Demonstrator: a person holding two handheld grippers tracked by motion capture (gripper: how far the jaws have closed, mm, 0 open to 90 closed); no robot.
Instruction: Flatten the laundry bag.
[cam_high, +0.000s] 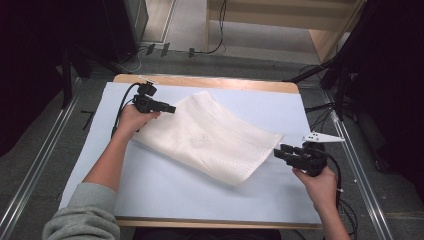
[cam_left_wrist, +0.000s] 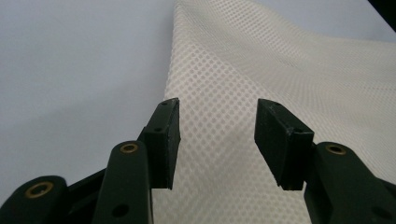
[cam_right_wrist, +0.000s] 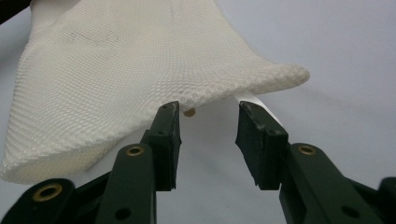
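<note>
A white mesh cloth (cam_high: 210, 137) lies folded and slantwise on the pale blue table cover (cam_high: 165, 185). My left gripper (cam_high: 172, 108) lies level at the cloth's far left edge. In the left gripper view it (cam_left_wrist: 217, 119) stands open, the mesh (cam_left_wrist: 280, 70) spread flat beneath and beyond both pads, nothing pinched. My right gripper (cam_high: 279, 151) points at the cloth's right corner. In the right gripper view it (cam_right_wrist: 208, 114) is open just short of the raised hem (cam_right_wrist: 121, 70), which curls up off the cover. A small white tag (cam_right_wrist: 247, 98) peeks out under that hem.
The blue cover lies on a wooden table (cam_high: 210, 82) whose far edge shows bare. Metal rails (cam_high: 30, 170) run along both sides on the floor. Cables (cam_high: 320, 115) trail at the right, and a wooden shelf unit (cam_high: 320, 35) stands behind the table.
</note>
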